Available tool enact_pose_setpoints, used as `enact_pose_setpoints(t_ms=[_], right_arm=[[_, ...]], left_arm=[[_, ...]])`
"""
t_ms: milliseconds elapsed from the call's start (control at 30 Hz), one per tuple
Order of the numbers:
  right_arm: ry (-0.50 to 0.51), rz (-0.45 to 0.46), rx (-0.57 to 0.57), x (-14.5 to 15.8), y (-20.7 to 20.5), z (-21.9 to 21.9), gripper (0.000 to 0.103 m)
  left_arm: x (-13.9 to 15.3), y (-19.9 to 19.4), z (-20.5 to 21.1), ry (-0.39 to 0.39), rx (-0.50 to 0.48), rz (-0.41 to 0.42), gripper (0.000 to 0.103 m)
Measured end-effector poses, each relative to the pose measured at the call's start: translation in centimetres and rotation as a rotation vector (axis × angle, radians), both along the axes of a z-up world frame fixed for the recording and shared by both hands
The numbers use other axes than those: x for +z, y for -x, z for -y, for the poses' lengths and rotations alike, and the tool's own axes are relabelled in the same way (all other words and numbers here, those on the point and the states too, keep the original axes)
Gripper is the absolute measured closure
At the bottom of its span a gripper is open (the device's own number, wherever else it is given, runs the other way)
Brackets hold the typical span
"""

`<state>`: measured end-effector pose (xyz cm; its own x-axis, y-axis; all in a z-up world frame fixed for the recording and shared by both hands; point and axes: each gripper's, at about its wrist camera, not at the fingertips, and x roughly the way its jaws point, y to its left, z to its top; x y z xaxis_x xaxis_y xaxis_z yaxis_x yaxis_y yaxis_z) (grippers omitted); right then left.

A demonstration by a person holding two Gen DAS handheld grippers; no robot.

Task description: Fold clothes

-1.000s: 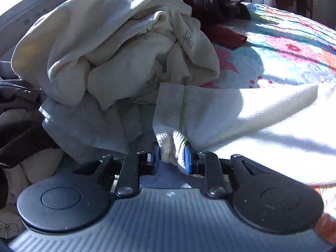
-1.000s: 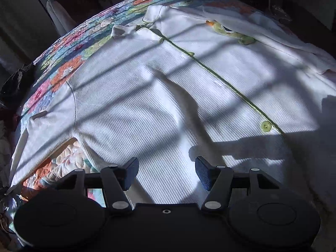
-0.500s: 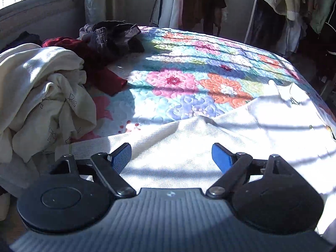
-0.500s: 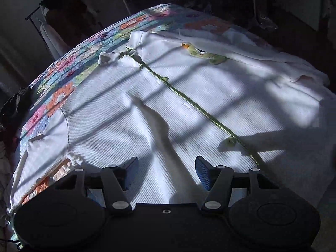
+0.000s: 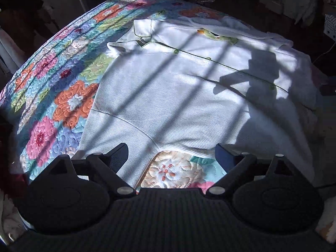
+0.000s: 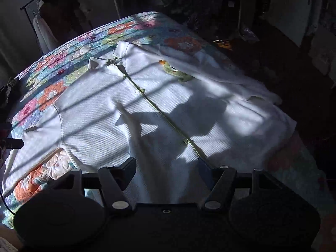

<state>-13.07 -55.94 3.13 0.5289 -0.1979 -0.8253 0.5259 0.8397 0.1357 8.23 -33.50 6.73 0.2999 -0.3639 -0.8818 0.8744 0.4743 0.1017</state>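
A white waffle-knit button shirt [image 5: 178,96] with green trim and a green patch [image 5: 218,36] lies spread front-up on the floral quilt [image 5: 63,84]. Its near sleeve [image 5: 117,138] stretches toward my left gripper [image 5: 172,155], which is open and empty just above the sleeve and armpit. In the right wrist view the same shirt [image 6: 109,126] fills the middle. My right gripper [image 6: 168,168] is open and empty over the shirt's lower hem, beside the green button placket [image 6: 168,124].
The quilt [image 6: 63,63] covers the bed and drops off to dark floor on the right [image 6: 294,63]. A clothes rack [image 6: 42,21] with hanging garments stands behind the bed. A pale garment pile edge [image 5: 8,220] shows at lower left.
My left gripper let go of the sleeve cuff, opened and swung right from the clothes pile to face the spread shirt. My right gripper stayed open and drew back slightly.
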Motion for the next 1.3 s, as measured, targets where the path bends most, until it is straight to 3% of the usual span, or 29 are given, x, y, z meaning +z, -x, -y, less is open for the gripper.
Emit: enact_pose_setpoints(t_ms=[167, 367, 500, 700, 767, 833, 900, 967, 1100, 1200, 1300], right_arm=[[0.000, 0.002, 0.066, 1.7, -0.1, -2.9, 0.033], [0.032, 0.045, 0.093, 3.3, 1.1, -5.5, 0.032], [0.030, 0.064, 0.096, 3.7, 2.2, -6.2, 0.031], [0.066, 0.033, 0.120, 3.7, 2.8, -8.0, 0.031], [0.054, 0.008, 0.142, 3.5, 2.8, -8.5, 0.031], [0.041, -0.014, 0.156, 3.3, 2.9, -8.9, 0.031], [0.042, -0.020, 0.166, 3.2, 3.0, -9.2, 0.031], [0.053, -0.004, 0.176, 3.3, 3.1, -9.6, 0.031], [0.062, -0.002, 0.180, 2.9, 3.1, -9.5, 0.031], [0.088, -0.015, 0.154, 2.7, 2.9, -9.3, 0.031], [0.105, -0.010, 0.144, 2.8, 2.8, -9.2, 0.031]], left_arm=[[1.1, 3.2, 3.1, -0.058, -0.118, 0.013, 0.008], [1.5, 5.8, 3.1, -0.066, -0.028, -0.024, 0.007], [0.6, 8.7, 1.1, -0.165, 0.001, 0.006, 0.004], [-0.9, 12.5, -0.3, -0.200, -0.095, -0.057, 0.001], [-0.4, 12.8, -0.4, -0.186, -0.087, -0.011, 0.001], [0.3, 11.3, -1.5, -0.152, 0.052, 0.021, 0.001], [0.6, 10.4, -2.7, -0.120, 0.120, -0.021, 0.001], [0.6, 10.8, -3.2, -0.112, 0.085, -0.027, 0.001], [0.4, 12.5, -2.5, -0.128, -0.016, 0.063, 0.001], [0.4, 12.7, -1.5, -0.118, -0.066, 0.030, 0.000], [-0.1, 12.4, -0.6, -0.119, -0.054, 0.028, 0.000]])
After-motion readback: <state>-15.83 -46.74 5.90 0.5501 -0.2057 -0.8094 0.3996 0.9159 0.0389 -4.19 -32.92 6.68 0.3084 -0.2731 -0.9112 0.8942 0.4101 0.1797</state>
